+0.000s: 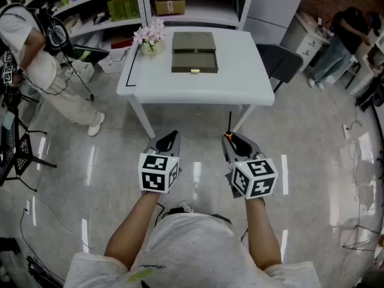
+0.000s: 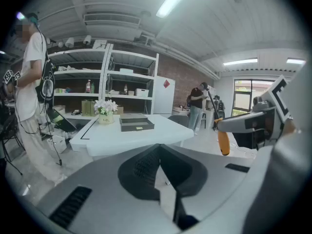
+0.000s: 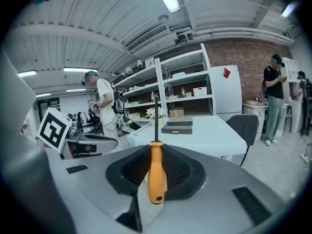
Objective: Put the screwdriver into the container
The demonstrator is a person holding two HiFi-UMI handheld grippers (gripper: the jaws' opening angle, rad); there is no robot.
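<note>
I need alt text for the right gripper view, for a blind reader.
The right gripper is shut on an orange-handled screwdriver, its black shaft pointing forward. Beyond stands a white table with a flat olive-grey drawer box on it.

Head view: camera on person's head, facing forward and steeply down. Left gripper (image 1: 170, 139) and right gripper (image 1: 234, 141) close beneath, white bench (image 1: 240, 83) ahead of both jaws.
Left gripper view: camera low behind own jaws, looking along them at bench. Right gripper enters right of jaws.
Right gripper view: camera behind own jaws, same heading. Screwdriver (image 3: 157, 172) in jaws crosses frame centre, left gripper shows left of jaws.
All three share bench, drawer box (image 1: 194, 53), flower pot (image 1: 150, 39), shelves (image 1: 180, 5).
</note>
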